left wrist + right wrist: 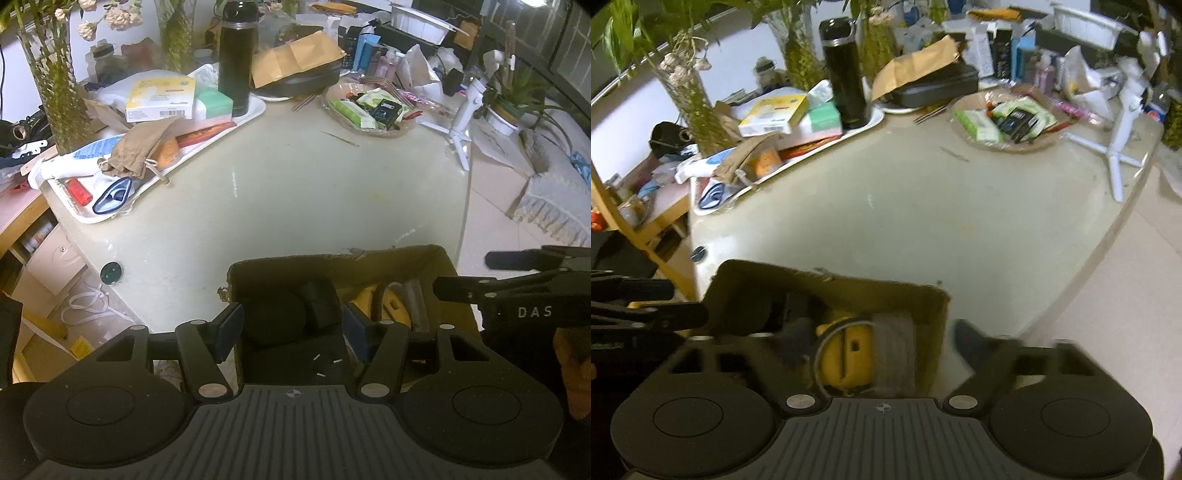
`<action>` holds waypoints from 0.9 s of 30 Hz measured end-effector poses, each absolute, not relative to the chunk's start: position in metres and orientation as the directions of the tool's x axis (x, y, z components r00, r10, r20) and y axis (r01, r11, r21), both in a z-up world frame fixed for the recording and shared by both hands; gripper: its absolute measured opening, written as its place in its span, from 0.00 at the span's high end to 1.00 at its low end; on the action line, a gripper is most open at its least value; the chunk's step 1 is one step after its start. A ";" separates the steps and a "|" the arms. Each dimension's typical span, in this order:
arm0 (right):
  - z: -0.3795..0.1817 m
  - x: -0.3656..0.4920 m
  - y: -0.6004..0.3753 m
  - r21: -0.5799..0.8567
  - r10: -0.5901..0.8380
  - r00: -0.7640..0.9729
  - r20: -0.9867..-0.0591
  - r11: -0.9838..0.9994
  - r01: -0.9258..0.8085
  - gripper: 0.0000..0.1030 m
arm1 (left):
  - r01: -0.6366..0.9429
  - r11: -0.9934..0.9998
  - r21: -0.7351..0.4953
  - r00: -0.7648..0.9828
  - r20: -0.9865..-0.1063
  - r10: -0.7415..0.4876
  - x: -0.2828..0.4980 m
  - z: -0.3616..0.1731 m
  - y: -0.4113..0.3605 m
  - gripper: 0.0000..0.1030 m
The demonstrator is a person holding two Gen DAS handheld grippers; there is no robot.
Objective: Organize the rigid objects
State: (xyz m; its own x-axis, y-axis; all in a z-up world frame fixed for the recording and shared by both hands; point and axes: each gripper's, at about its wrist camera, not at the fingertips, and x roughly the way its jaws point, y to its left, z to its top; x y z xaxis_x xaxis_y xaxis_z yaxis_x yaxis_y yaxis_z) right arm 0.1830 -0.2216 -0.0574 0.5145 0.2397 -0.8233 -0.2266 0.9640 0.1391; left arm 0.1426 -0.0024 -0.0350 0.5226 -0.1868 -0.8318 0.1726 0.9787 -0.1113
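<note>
An open cardboard box (369, 258) stands at the near edge of the pale table (295, 192). My left gripper (291, 330) straddles the box's left wall. One pad lies outside that wall, the other inside against dark black objects (291, 314), and the jaws look closed on them. A yellow object (846, 354) with a ring and a grey block (892, 347) lie in the box's right part. My right gripper (884, 339) hangs wide open over them, blurred, touching nothing. One of its fingers is inside the box and the other outside the right wall.
A white tray (258, 107) piled with boxes, a cloth pouch and a black flask (238, 59) sits at the back left. A wicker basket (369, 110) of packets and a white tripod (461, 125) stand at the back right. The table ends close on the right, with tiled floor beyond.
</note>
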 end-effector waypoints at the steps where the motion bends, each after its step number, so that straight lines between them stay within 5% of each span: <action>1: -0.057 0.182 -0.221 0.131 0.236 0.522 -0.820 0.964 -0.230 0.05 | 0.171 0.979 -0.110 0.523 -0.832 -0.185 0.142 -0.035 -0.002 0.43; 18: -0.058 0.165 -0.214 0.036 0.154 0.549 -0.821 0.975 -0.219 0.00 | 0.122 0.992 -0.022 0.652 -0.752 -0.096 0.120 -0.024 0.000 0.05; 27: -0.063 0.139 -0.211 0.014 0.145 0.568 -0.810 0.973 -0.229 0.00 | 0.119 0.993 0.019 0.651 -0.756 -0.063 0.108 -0.028 0.001 0.00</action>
State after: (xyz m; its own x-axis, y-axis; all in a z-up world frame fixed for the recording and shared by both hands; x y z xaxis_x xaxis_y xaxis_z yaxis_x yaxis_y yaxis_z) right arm 0.1387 -0.2111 -0.0631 0.5680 0.1454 -0.8101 -0.2295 0.9732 0.0137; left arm 0.1080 0.0014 -0.0278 0.6509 -0.0635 -0.7565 0.1191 0.9927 0.0192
